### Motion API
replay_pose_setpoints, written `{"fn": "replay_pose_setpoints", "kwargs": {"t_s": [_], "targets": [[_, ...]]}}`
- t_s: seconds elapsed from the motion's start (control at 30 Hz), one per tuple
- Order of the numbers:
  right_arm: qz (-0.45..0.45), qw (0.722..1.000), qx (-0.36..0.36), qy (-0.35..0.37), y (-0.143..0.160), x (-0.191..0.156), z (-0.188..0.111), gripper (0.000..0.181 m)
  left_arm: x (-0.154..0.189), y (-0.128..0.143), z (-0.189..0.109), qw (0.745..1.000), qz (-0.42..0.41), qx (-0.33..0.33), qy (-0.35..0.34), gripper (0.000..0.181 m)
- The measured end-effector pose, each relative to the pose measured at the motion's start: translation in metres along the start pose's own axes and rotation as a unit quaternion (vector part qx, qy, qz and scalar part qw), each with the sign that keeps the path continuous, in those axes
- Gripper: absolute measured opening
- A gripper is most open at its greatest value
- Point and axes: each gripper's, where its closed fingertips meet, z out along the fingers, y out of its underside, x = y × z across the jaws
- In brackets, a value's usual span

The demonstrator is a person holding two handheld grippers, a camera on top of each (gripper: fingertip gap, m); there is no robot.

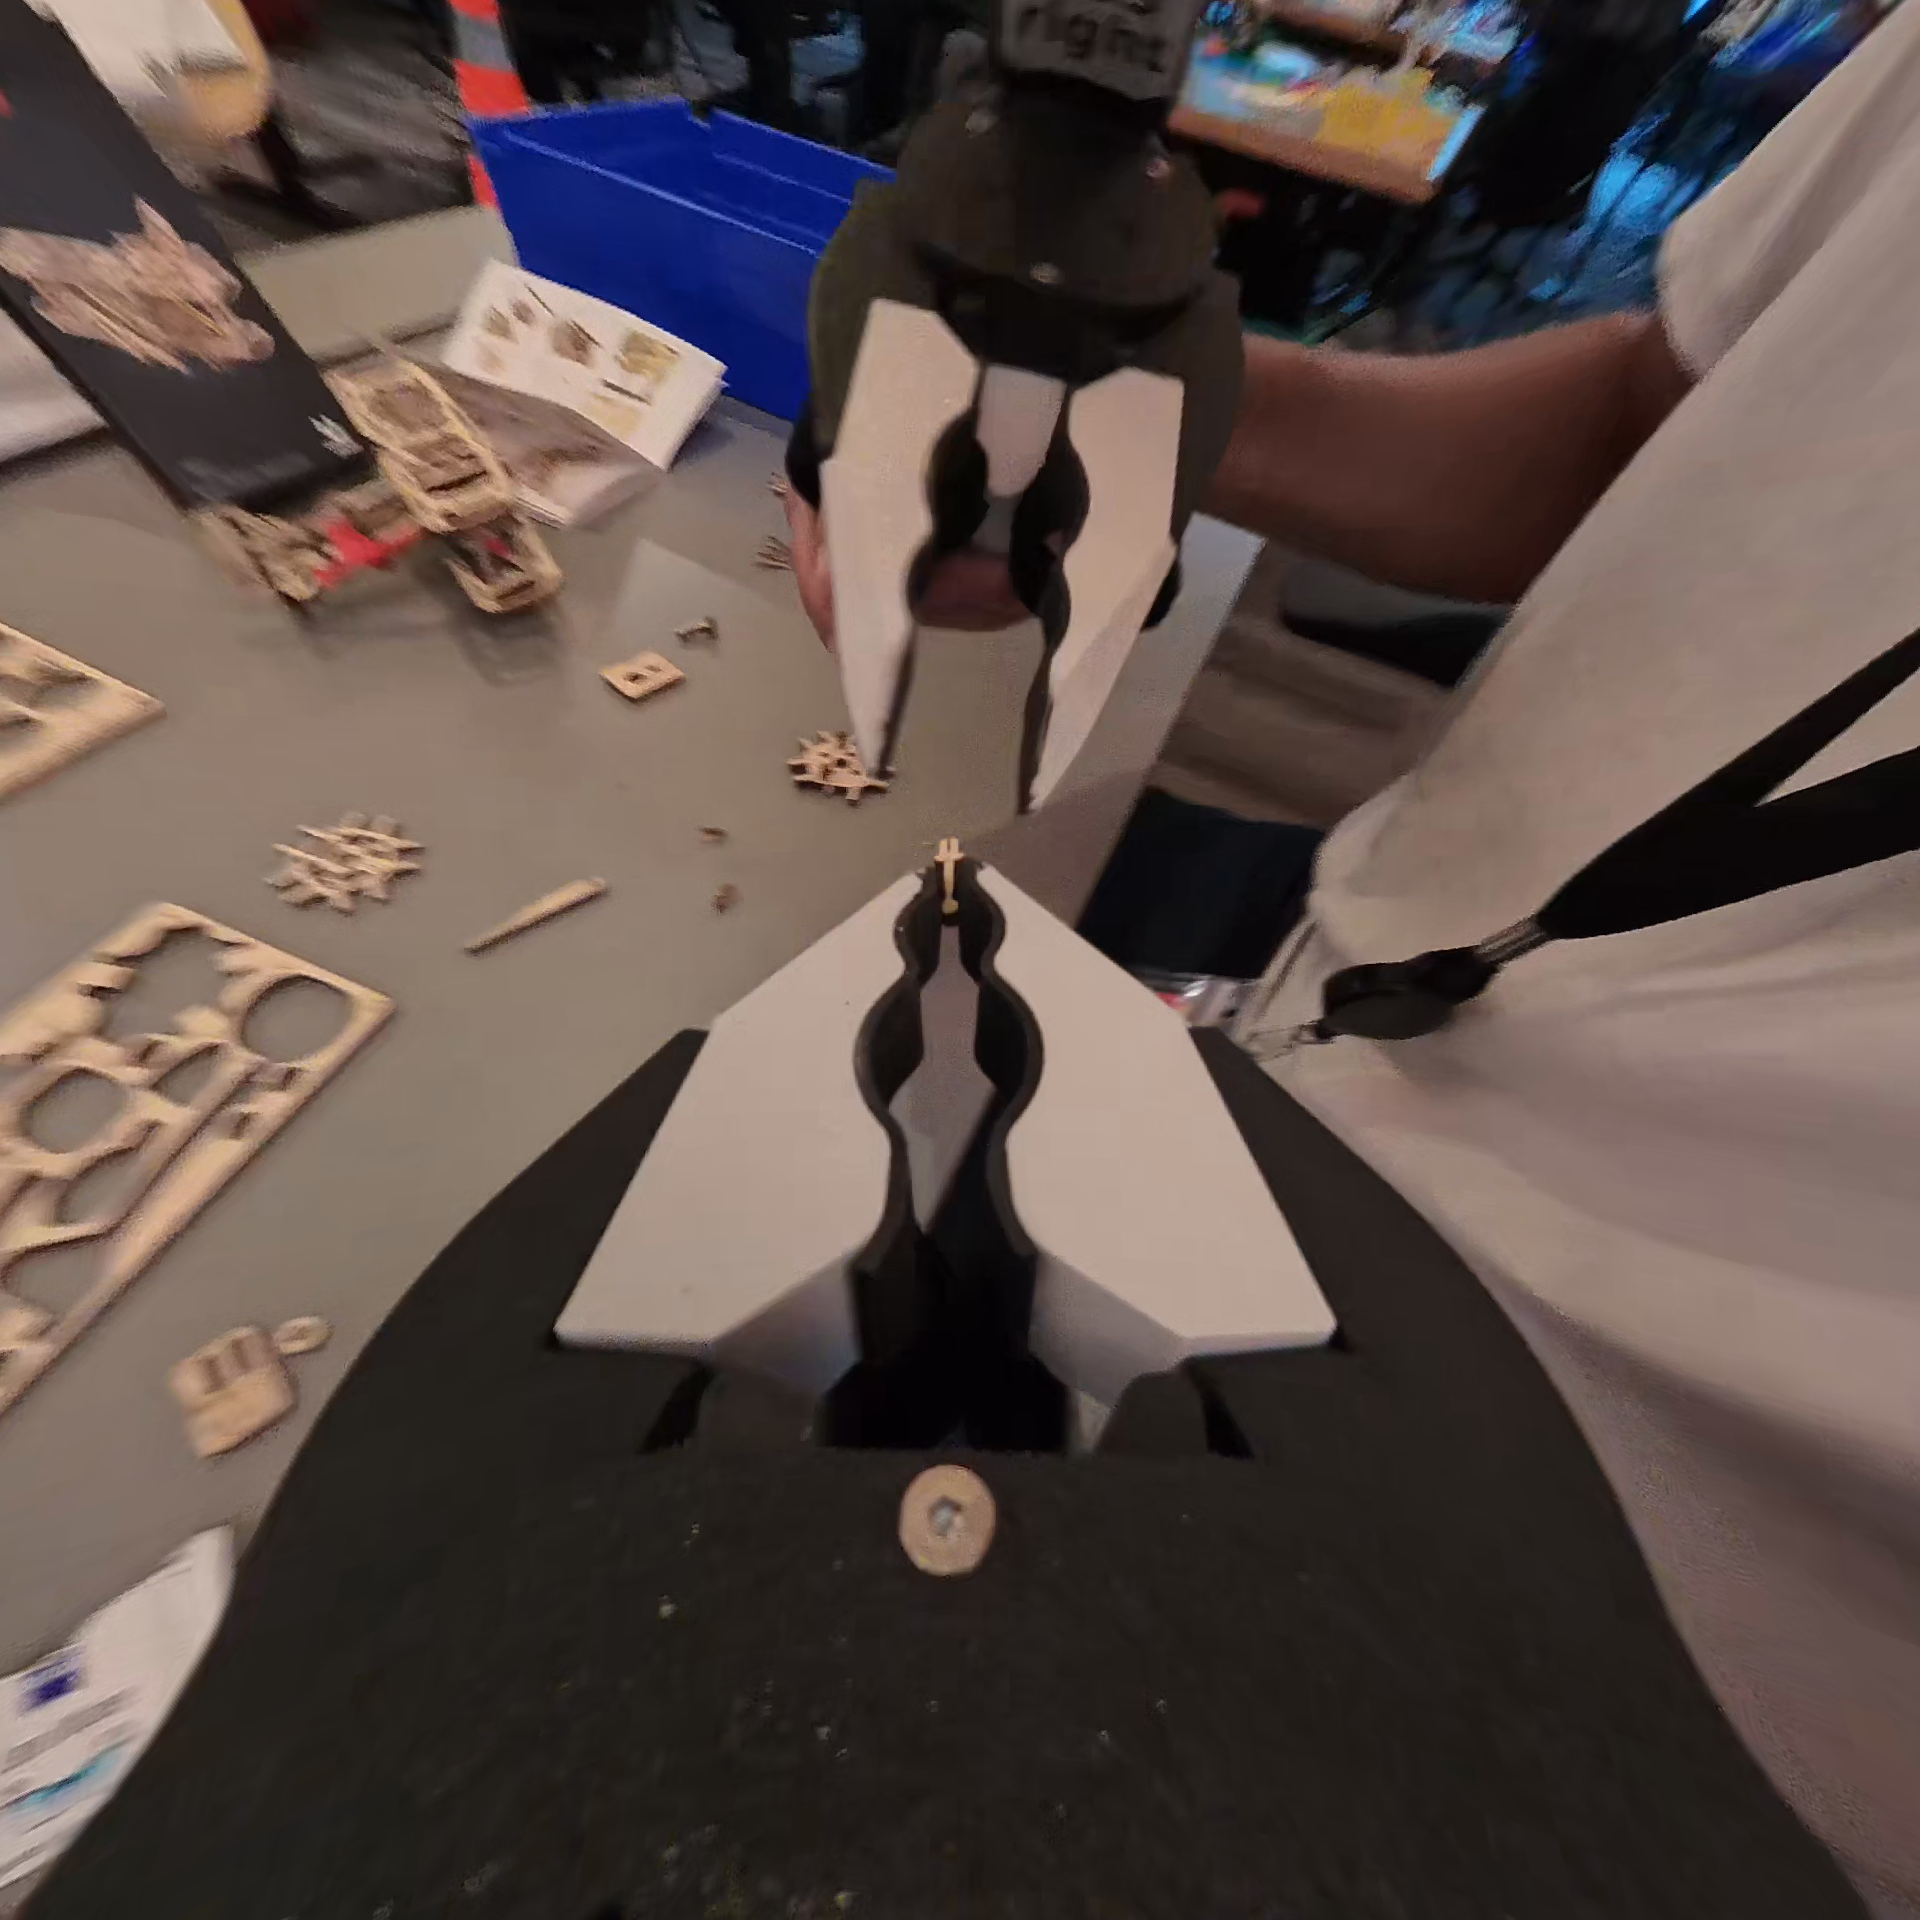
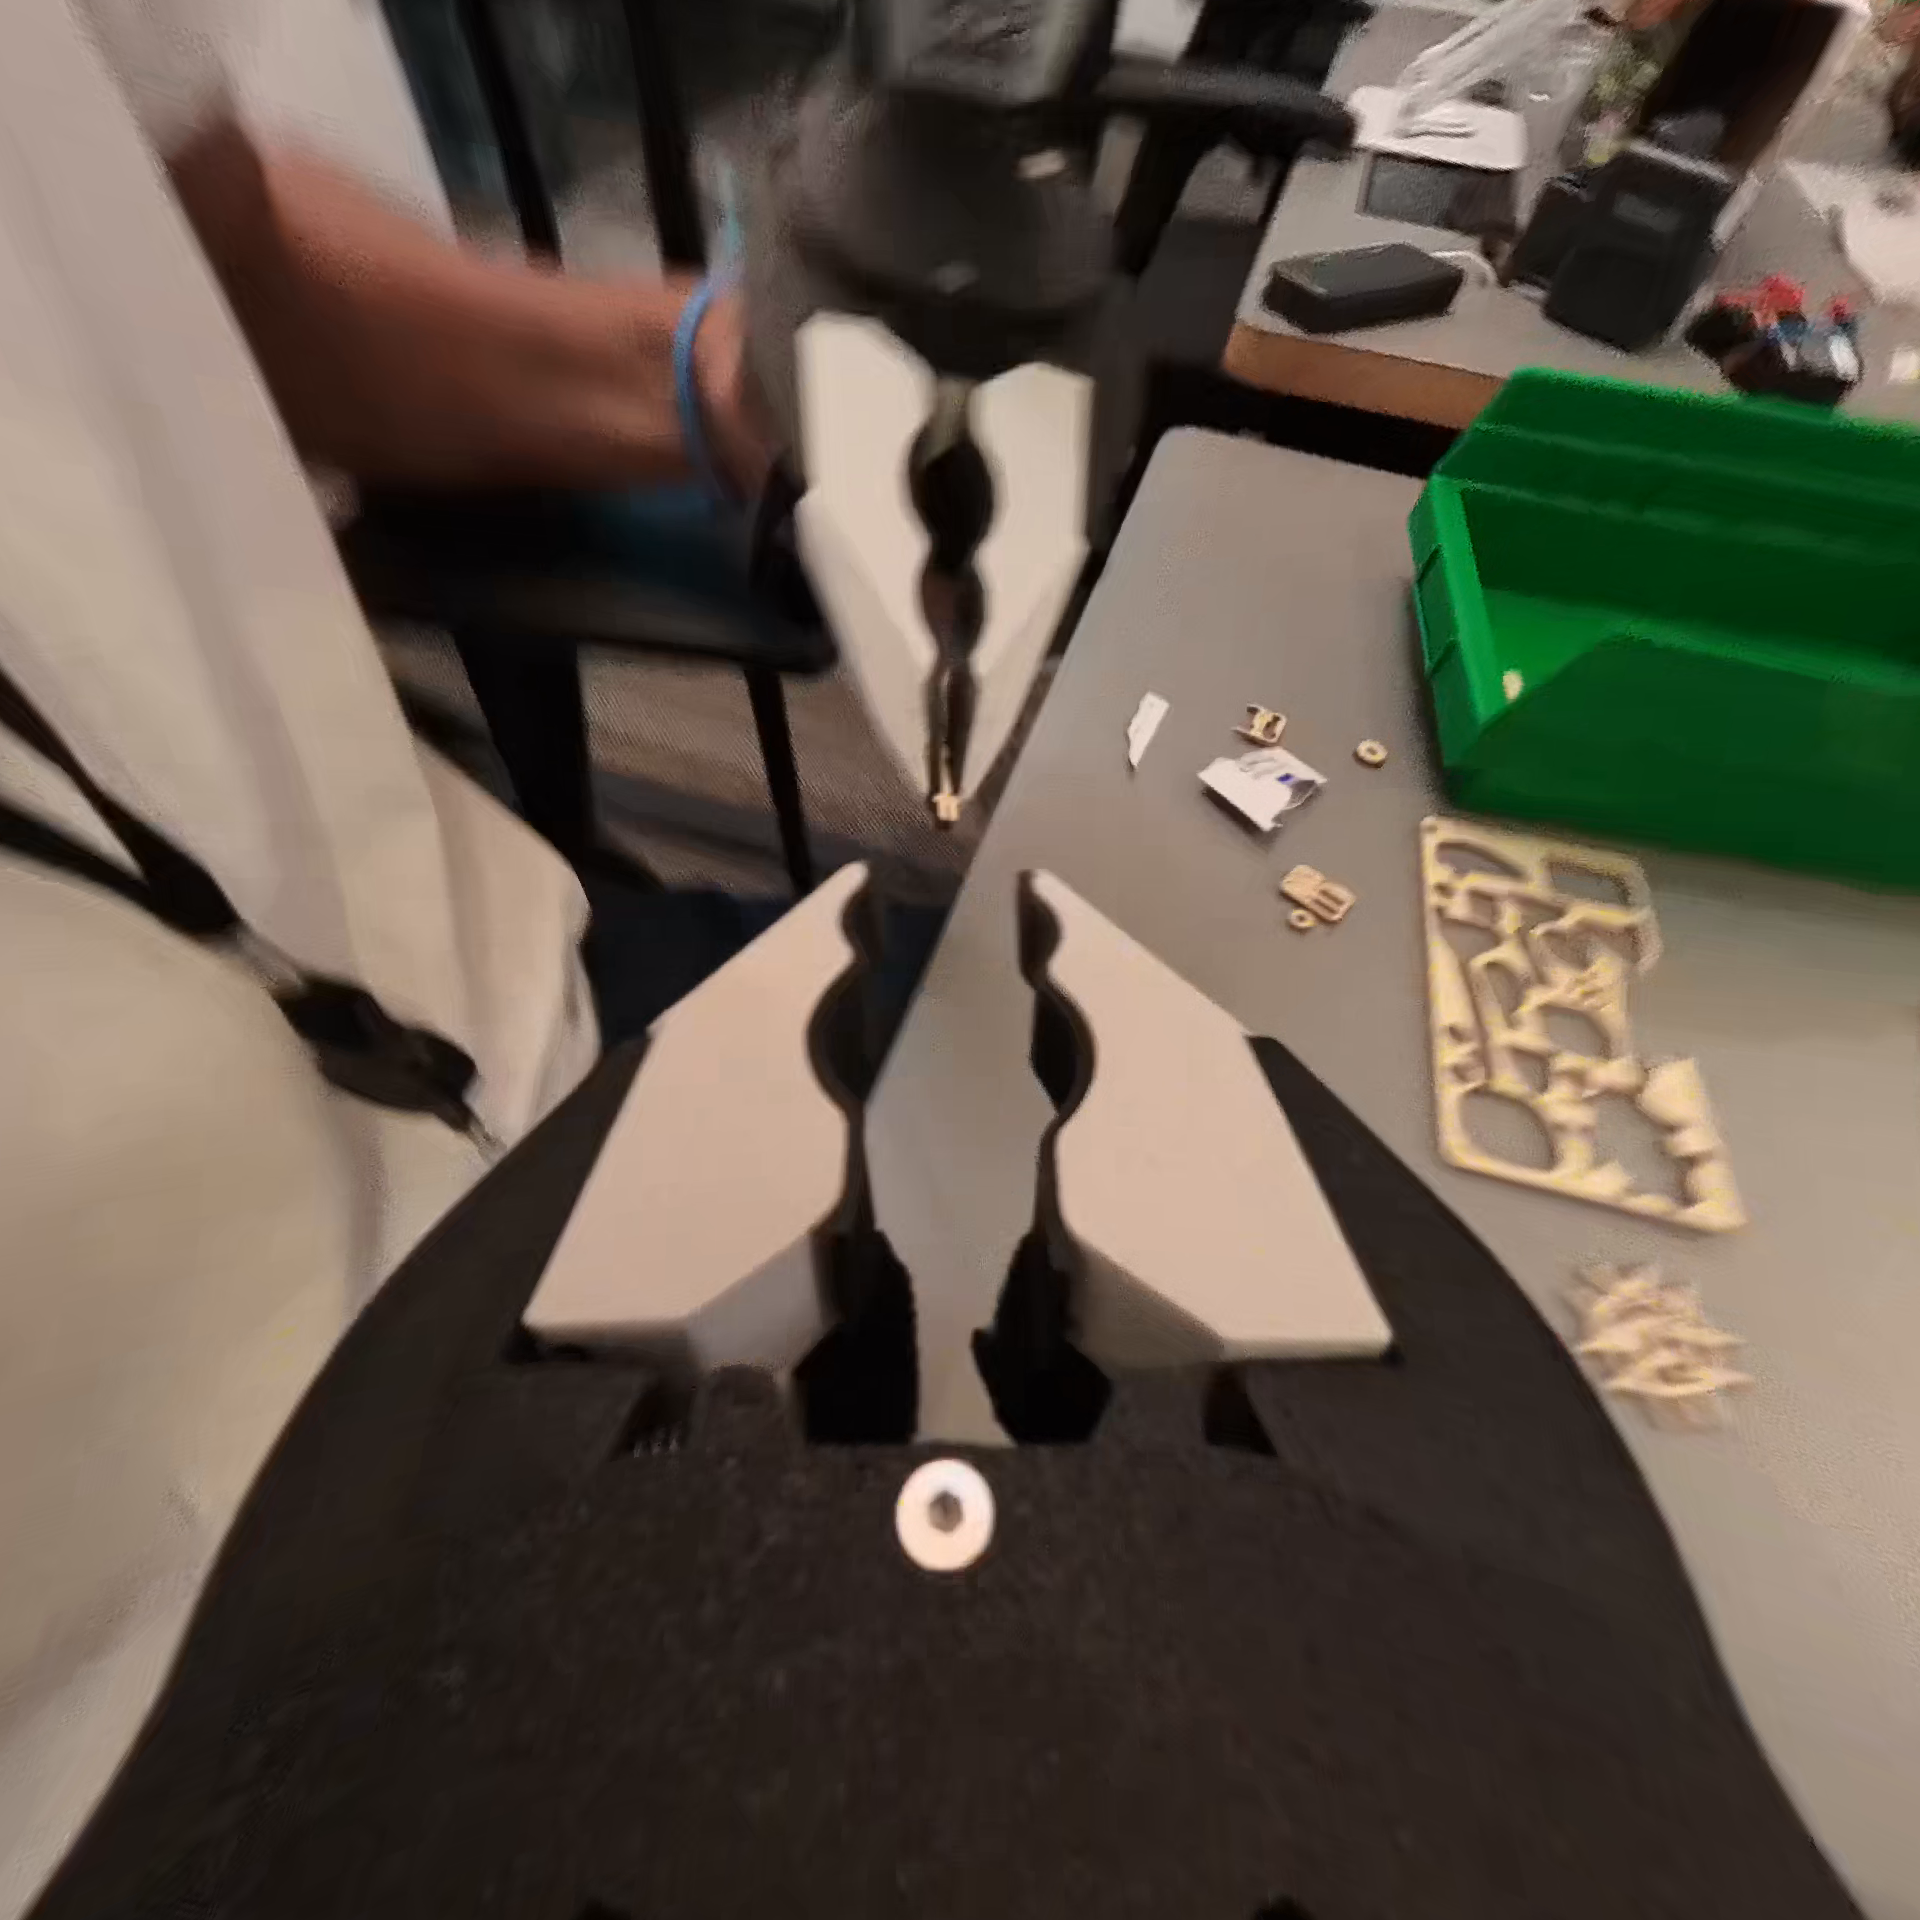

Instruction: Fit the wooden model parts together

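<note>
My left gripper (image 1: 948,878) is shut on a tiny wooden peg (image 1: 947,865) that sticks out from its tips; the peg also shows in the right wrist view (image 2: 944,805), at the left gripper's tips (image 2: 945,790). My right gripper (image 2: 943,883) is open and empty, its jaws held apart. It faces the left gripper tip to tip, a short way from the peg, over the grey table's near edge (image 2: 1039,707). In the left wrist view the right gripper (image 1: 956,784) hangs just above the peg. A partly built wooden model (image 1: 436,488) lies far left on the table.
Punched-out wooden sheets (image 1: 156,1091) (image 2: 1558,1029), small loose wooden pieces (image 1: 348,862) (image 2: 1652,1340), an open booklet (image 1: 592,384), a black box (image 1: 156,312), a blue bin (image 1: 675,229) and a green bin (image 2: 1683,623) are on the table. The person's white shirt (image 1: 1662,1039) is close beside both grippers. Less than 4 cm separates the two grippers' tips. Between my right fingertips and the partly built wooden model (image 1: 436,488) there is roughly 30 cm.
</note>
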Motion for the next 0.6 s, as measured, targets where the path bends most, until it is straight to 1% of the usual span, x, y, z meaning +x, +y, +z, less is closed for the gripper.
{"fn": "replay_pose_setpoints", "kwargs": {"t_s": [0.03,0.07,0.1,0.13,0.17,0.23,0.27,0.3,0.4,0.5,0.6], "targets": [[0.071,0.997,0.03,-0.013,-0.003,0.003,-0.002,0.032,-0.002,-0.002,-0.001,0.999,0.031,0.0,-0.024,0.0],[0.142,0.987,0.055,-0.04,-0.004,0.002,-0.002,0.031,-0.003,-0.005,-0.002,0.997,0.065,0.005,-0.048,0.0],[0.211,0.971,0.077,-0.08,-0.006,-0.003,0.0,0.031,-0.003,-0.009,-0.003,0.992,0.102,0.014,-0.069,0.0],[0.269,0.95,0.106,-0.12,-0.009,-0.008,0.001,0.026,-0.003,-0.012,-0.003,0.986,0.139,0.017,-0.087,0.0],[0.322,0.926,0.137,-0.144,-0.013,-0.007,0.001,0.022,-0.003,-0.014,-0.003,0.98,0.172,0.017,-0.103,0.0],[0.388,0.881,0.203,-0.177,-0.022,-0.003,-0.002,0.015,-0.002,-0.016,-0.002,0.965,0.227,0.017,-0.128,0.0],[0.407,0.867,0.222,-0.183,-0.023,-0.001,-0.004,0.011,-0.003,-0.016,-0.002,0.959,0.246,0.016,-0.137,0.0],[0.415,0.863,0.222,-0.182,-0.022,-0.001,-0.001,0.011,-0.003,-0.015,-0.002,0.955,0.258,0.013,-0.145,0.0],[0.405,0.88,0.192,-0.16,-0.014,-0.004,0.011,0.012,-0.002,-0.014,0.0,0.951,0.271,0.009,-0.151,0.0],[0.409,0.878,0.191,-0.159,-0.015,-0.002,0.011,0.002,-0.004,-0.009,0.002,0.947,0.281,-0.006,-0.157,0.001],[0.391,0.894,0.17,-0.138,-0.009,-0.002,0.013,0.001,-0.007,-0.003,0.005,0.945,0.282,-0.023,-0.164,0.001]]}}
